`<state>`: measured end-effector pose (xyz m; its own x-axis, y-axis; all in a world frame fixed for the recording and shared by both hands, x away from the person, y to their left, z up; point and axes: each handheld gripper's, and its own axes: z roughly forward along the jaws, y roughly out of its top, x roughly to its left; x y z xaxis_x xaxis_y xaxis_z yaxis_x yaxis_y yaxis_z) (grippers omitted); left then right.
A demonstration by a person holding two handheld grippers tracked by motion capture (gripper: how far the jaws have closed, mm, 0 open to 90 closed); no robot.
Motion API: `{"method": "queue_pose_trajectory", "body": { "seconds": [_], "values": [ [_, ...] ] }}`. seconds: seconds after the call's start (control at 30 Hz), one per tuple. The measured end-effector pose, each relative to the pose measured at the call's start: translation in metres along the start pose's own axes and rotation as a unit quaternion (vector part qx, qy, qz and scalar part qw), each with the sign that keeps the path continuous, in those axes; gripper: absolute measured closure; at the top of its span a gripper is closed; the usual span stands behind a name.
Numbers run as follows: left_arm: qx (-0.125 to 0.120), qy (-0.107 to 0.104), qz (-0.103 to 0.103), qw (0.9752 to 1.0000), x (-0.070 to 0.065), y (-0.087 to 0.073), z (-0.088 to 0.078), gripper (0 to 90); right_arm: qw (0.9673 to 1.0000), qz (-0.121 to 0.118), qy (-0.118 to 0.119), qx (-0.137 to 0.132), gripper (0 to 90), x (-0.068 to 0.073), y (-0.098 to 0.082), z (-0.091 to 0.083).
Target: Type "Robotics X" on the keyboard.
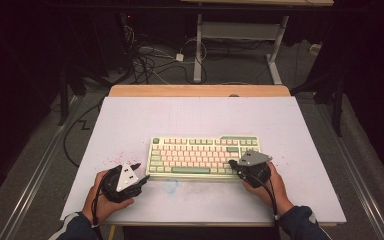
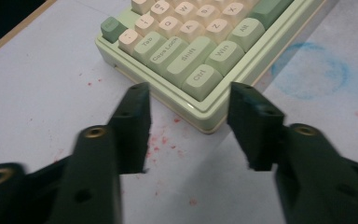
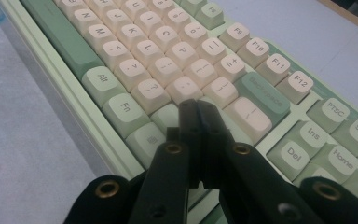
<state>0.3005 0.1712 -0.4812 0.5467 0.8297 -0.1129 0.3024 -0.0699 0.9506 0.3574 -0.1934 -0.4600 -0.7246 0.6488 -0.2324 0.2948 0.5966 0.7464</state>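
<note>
Our left gripper [image 2: 189,116] is hovering with jaws parted at the keyboard's [image 1: 204,156] near-left corner, gripping nothing, while we are resting our clenched right gripper [image 3: 197,112] over its right-hand keys on the table [image 1: 130,120].

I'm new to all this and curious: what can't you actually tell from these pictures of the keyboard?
- Right gripper view: the shut right hand-held gripper covers the keys beneath its tips on the keyboard; contact unclear.
- Left gripper view: the left hand-held gripper is motion-blurred; the frame cuts off the keyboard's far end.
- High view: key legends too small to read.
</note>
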Motion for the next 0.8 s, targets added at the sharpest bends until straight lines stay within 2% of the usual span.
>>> {"method": "queue_pose_trajectory", "body": {
  "seconds": [0.07, 0.13, 0.23, 0.3, 0.57, 0.73, 0.8],
  "values": [
    [0.007, -0.004, 0.001, 1.0, 0.001, 0.0, -0.003, 61.0, 1.0, -0.002, -0.001, -0.001, 90.0, 0.0, 0.0, 0.0],
    [0.012, 0.0, -0.002, 0.9999, 0.003, 0.001, -0.004, 69.4, 1.0, -0.003, -0.002, -0.001, 90.0, 0.001, 0.0, 0.0],
    [0.009, 0.004, -0.003, 0.9999, 0.005, 0.004, -0.006, 81.0, 1.0, -0.002, -0.003, -0.001, 90.0, 0.001, 0.0, 0.0],
    [0.007, 0.0, -0.011, 0.9999, 0.005, 0.006, -0.006, 86.7, 1.0, -0.002, -0.003, -0.002, 90.0, 0.001, -0.001, 0.0],
    [0.013, -0.011, -0.017, 0.9997, 0.0, 0.008, -0.006, 87.1, 1.0, -0.003, -0.005, -0.002, 90.0, 0.001, -0.001, 0.0],
    [0.017, -0.025, -0.033, 0.999, -0.004, 0.014, -0.009, 86.1, 1.0, -0.003, -0.006, -0.002, 90.0, 0.002, -0.001, 0.0],
    [0.017, -0.024, -0.034, 0.999, -0.006, 0.018, -0.009, 85.2, 1.0, -0.002, -0.007, -0.001, 90.0, 0.002, -0.001, 0.0]
  ]
}}
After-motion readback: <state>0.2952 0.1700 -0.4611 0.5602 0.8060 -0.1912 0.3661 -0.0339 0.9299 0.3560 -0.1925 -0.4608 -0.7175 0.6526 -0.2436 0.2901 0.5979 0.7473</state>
